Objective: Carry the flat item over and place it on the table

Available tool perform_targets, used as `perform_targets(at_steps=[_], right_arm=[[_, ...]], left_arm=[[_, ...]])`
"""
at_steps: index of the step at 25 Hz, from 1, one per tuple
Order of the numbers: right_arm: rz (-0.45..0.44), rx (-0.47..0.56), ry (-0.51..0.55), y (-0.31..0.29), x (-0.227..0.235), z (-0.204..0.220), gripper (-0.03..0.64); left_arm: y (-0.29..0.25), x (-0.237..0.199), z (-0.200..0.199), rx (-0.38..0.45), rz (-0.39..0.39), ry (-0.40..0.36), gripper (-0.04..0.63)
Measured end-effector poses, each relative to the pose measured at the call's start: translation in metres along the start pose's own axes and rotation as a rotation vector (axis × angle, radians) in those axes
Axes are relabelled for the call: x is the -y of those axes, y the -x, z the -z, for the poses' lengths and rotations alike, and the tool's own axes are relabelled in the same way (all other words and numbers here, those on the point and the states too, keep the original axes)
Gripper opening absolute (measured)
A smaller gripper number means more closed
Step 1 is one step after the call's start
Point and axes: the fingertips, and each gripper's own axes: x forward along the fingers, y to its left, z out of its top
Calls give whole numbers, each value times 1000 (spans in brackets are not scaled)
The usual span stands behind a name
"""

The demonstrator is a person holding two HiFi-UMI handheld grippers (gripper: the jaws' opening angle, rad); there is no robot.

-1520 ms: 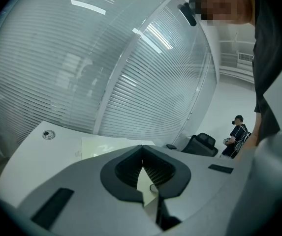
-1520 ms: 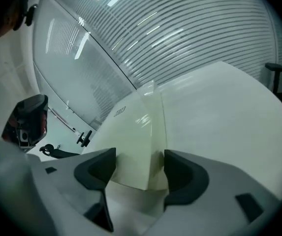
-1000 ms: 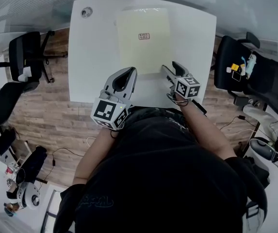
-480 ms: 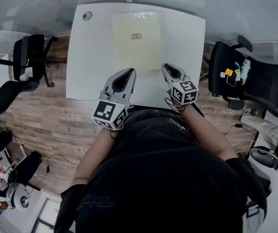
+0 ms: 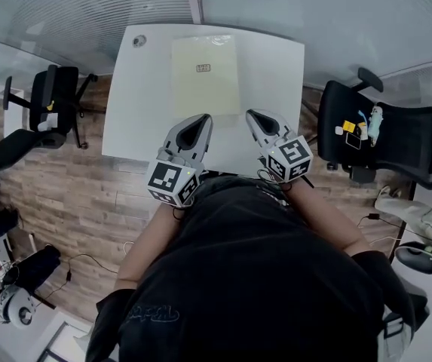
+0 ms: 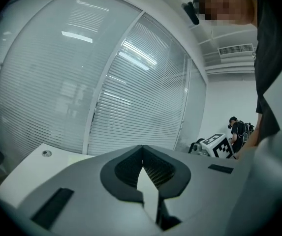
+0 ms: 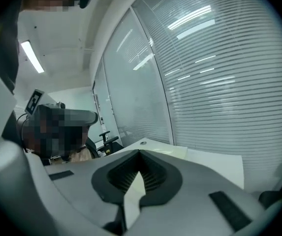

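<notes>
Pale yellow flat sheet (image 5: 204,70) lying on the far middle of the white table (image 5: 277,74), left gripper (image 5: 199,119) over the near edge, jaws together, empty, right gripper (image 5: 253,116) beside it, jaws just closed on nothing

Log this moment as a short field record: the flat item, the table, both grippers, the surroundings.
flat item: pale yellow sheet lying flat on the table, small label near its middle
table: white table, sheet on its far half
left gripper: shut, nothing between the jaws, over the table's near edge
right gripper: shut, jaws have just closed, nothing between them, beside the left one
contact: neither gripper touches the sheet
surroundings: black office chair at right, another at left, wood floor
</notes>
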Motion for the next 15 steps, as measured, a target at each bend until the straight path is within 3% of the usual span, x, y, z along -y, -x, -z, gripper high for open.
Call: perform_targets(at_steps=[11, 15], right_arm=[[-59, 64, 42, 29, -11, -23, 21], [-87, 76, 4, 33, -15, -27, 21]], left_arm=[[-1, 30, -1, 6, 3, -39, 14], [9, 37, 6, -2, -2, -40, 14]])
